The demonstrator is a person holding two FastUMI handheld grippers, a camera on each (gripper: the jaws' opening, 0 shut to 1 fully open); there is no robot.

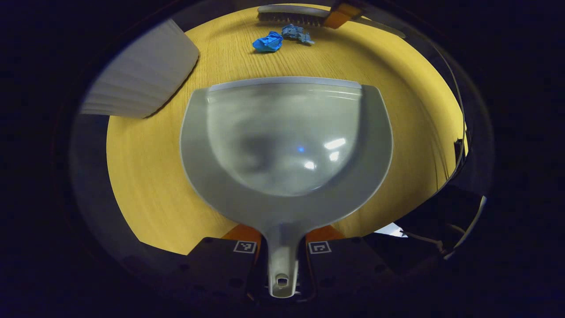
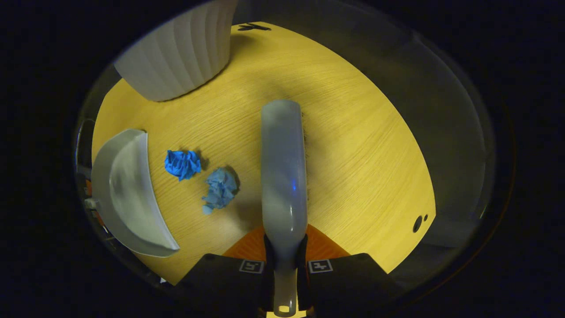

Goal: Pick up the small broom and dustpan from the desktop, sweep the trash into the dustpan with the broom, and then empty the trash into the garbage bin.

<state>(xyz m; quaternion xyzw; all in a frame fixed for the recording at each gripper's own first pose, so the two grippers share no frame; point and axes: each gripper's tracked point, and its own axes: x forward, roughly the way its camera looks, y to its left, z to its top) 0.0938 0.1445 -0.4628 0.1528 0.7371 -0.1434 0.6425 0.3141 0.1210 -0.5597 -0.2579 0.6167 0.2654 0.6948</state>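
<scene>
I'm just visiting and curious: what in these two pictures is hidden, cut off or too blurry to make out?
- Broom, right gripper view: its bristles lie under its grey back.
- Garbage bin, both views: the edge cuts off its top, so its inside is unseen.
- Dustpan, left gripper view: glare and blur smear its bowl; whether its lip touches the table is unclear.
- Right gripper, left gripper view: mostly cut off at the edge.

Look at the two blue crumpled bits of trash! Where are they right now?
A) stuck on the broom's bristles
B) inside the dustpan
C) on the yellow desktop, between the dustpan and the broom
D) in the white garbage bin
C. Both blue trash pieces lie on the bare desktop, with the empty dustpan on one side and the broom on the other, touching neither.
</scene>
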